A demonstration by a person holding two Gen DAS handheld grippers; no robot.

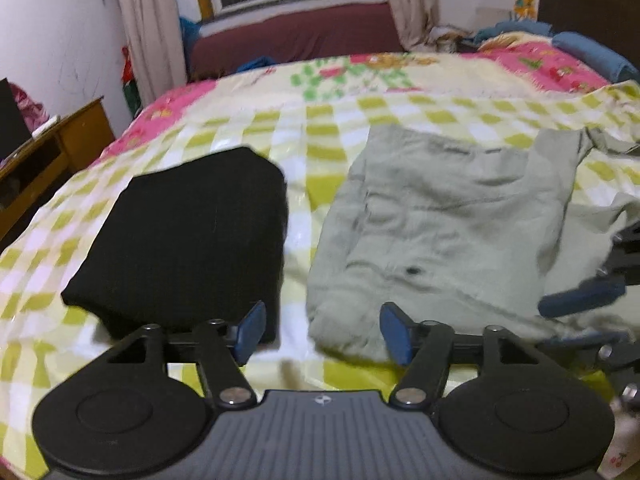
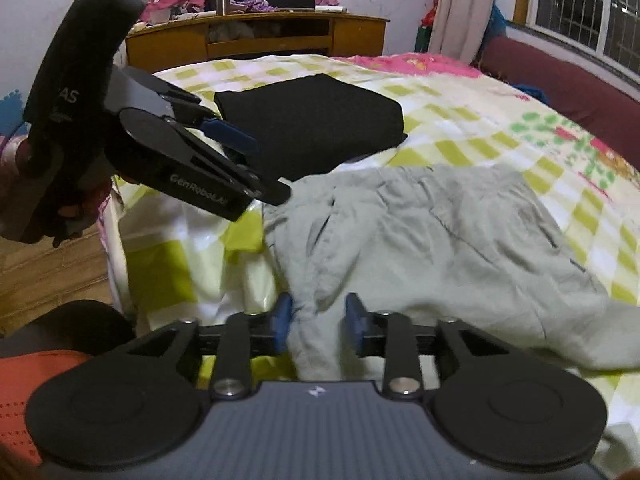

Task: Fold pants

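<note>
Grey-green pants (image 1: 440, 220) lie crumpled on the checked bedsheet (image 1: 320, 128); in the right wrist view the pants (image 2: 440, 240) spread from the centre to the right. My left gripper (image 1: 324, 332) is open just above the sheet, with the pants' near corner beside its right pad and nothing between the pads. My right gripper (image 2: 319, 322) has a fold of the pants' edge between its pads, which stand slightly apart and do not press on it. The left gripper (image 2: 264, 168) also hangs open at the pants' left edge, and the right gripper (image 1: 560, 320) shows at the frame's right.
A folded black garment (image 1: 188, 240) lies left of the pants. A wooden desk (image 2: 256, 36) stands past the bed's end and a maroon bench (image 1: 292, 36) under the window. Blue clothes (image 1: 592, 52) are at the bed's far right. The bed edge (image 2: 116, 248) drops to the floor.
</note>
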